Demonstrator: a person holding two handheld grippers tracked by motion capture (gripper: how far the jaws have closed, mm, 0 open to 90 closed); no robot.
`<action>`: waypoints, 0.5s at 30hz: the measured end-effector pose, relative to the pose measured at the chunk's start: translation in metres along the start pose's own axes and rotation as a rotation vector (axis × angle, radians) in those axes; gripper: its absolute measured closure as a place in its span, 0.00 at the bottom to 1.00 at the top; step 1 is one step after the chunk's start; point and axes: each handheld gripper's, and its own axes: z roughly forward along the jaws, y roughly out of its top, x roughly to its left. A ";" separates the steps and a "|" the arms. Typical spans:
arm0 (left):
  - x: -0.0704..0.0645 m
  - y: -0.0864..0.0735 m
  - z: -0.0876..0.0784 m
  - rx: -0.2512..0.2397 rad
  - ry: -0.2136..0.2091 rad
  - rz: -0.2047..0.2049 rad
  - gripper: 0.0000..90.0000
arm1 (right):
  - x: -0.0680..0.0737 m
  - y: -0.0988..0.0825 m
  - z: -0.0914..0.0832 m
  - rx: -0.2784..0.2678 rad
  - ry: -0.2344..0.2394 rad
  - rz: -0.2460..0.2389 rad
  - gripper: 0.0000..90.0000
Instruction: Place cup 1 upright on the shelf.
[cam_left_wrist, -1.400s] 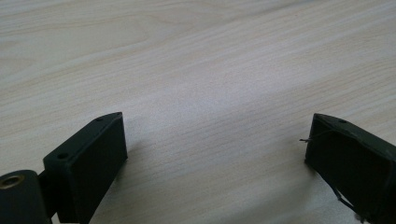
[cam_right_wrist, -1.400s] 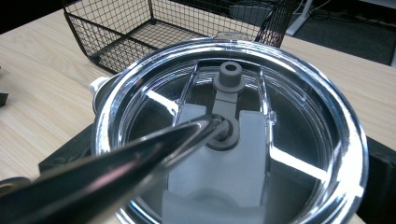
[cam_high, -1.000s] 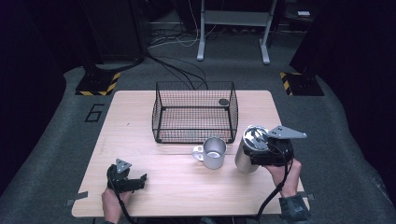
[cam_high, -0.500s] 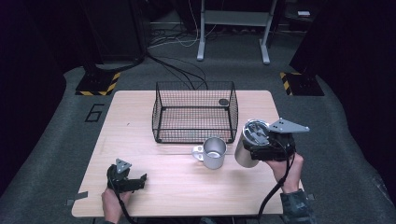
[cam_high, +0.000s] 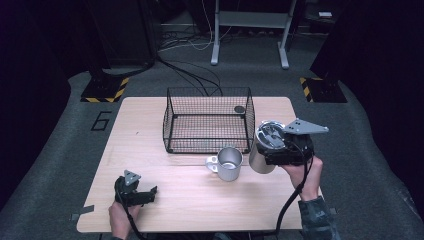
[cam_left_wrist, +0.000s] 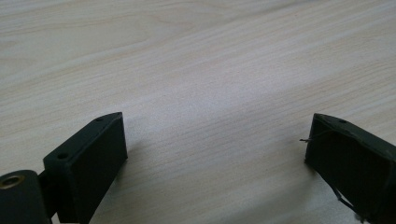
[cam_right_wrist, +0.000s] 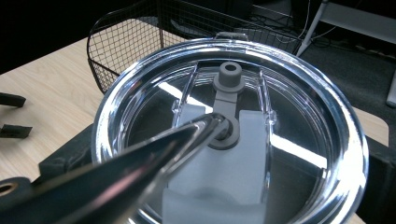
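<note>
My right gripper (cam_high: 274, 151) is shut on a steel tumbler (cam_high: 260, 161) and holds it tilted above the table's right side, close to the wire basket's (cam_high: 207, 126) right corner. The tumbler's clear lid (cam_right_wrist: 229, 140) faces the right gripper view, with a shiny metal rod (cam_right_wrist: 140, 158) lying across it to the grey centre plug. A steel mug (cam_high: 230, 164) stands upright in the middle of the table, its handle to the left. My left gripper (cam_high: 145, 194) rests open on the wood near the front left, nothing between its jaws (cam_left_wrist: 215, 135).
The black wire basket stands at the back centre of the wooden table (cam_high: 200, 210) and holds a small dark round object (cam_high: 239, 108) in its far right corner. Cables and metal stand legs (cam_high: 215, 45) are on the floor beyond.
My right gripper has raised the tumbler off the table and tipped it, so its lid now faces up and toward the basket. The left gripper and the mug have stayed put.
</note>
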 end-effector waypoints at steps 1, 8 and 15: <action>0.000 0.000 0.000 0.000 0.000 0.000 0.06 | 0.000 0.000 0.000 0.000 0.000 0.000 0.04; 0.000 0.000 0.000 0.000 0.000 0.000 0.06 | -0.001 0.011 0.006 -0.001 0.011 -0.008 0.04; 0.000 0.000 0.000 0.000 0.000 0.000 0.06 | -0.003 0.021 0.011 -0.003 0.011 -0.012 0.04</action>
